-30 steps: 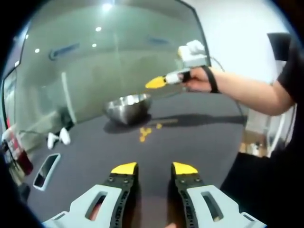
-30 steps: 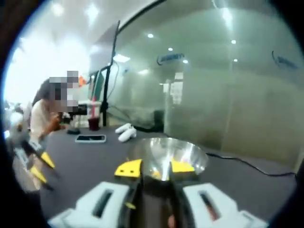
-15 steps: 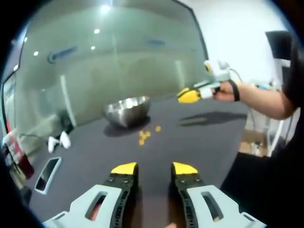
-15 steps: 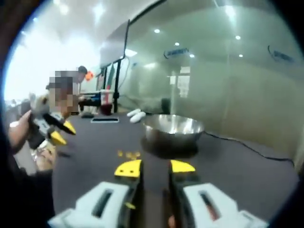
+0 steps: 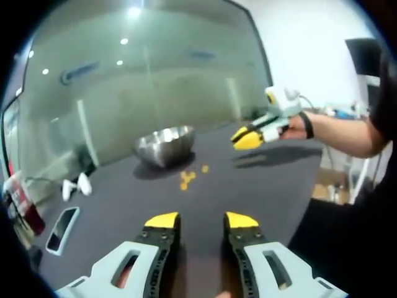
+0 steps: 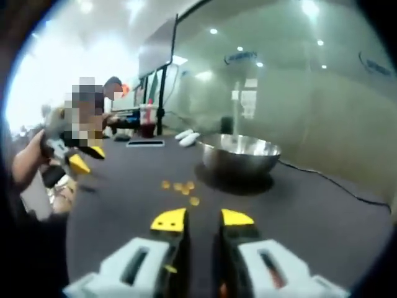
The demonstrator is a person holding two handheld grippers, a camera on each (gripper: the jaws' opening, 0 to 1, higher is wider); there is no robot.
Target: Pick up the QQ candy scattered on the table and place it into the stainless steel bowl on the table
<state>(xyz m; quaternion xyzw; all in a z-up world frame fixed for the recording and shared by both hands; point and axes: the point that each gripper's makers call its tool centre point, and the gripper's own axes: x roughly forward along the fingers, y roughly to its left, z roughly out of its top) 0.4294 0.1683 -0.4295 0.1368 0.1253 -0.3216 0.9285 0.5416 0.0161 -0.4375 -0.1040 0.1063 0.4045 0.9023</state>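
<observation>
Right gripper (image 6: 203, 218) has withdrawn from above the stainless steel bowl (image 6: 240, 156) and now hovers over the dark table (image 6: 322, 211), jaws slightly parted, grasping nothing. Left gripper (image 5: 201, 220) hangs released and empty. QQ candy (image 6: 180, 187) lies scattered just beside the bowl, well ahead of both grippers. Step in hand, by judgement: approach for another pick. Next move calls for descending onto one piece with jaws straddling it
</observation>
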